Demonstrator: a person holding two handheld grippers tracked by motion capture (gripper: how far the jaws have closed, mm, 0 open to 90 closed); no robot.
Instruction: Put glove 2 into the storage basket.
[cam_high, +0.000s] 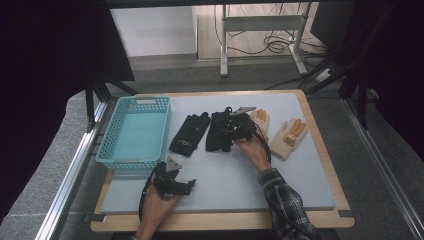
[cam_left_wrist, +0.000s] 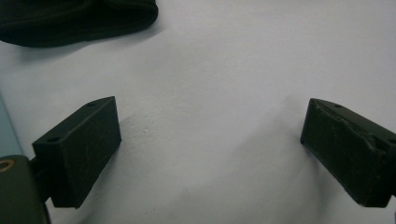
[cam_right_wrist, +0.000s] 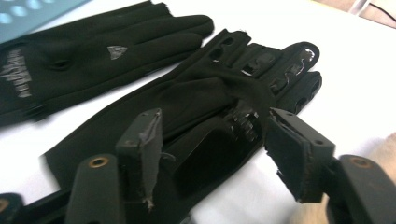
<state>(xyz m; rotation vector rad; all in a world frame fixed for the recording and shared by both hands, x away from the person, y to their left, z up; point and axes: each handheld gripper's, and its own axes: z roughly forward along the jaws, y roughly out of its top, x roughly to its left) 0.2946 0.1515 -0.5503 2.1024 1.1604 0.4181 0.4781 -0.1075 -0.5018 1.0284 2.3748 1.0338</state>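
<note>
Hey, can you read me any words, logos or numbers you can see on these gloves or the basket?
Left black glove, cuff: white lettering, too blurred to read.
Same glove, back of hand: a small grey triangular logo, no legible letters.
Right black glove, cream gloves, blue basket: no text visible.

You're working the black glove (cam_high: 218, 131) (cam_right_wrist: 196, 112) lying flat mid-table, fingers pointing away from you, cuff nearest you. Its fabric is bunching up in a fold across the palm, glossy grip patches showing on the fingertips. It's sitting just beside a second black glove (cam_high: 190, 134) (cam_right_wrist: 88, 51), logo side up, also lying flat.
</note>
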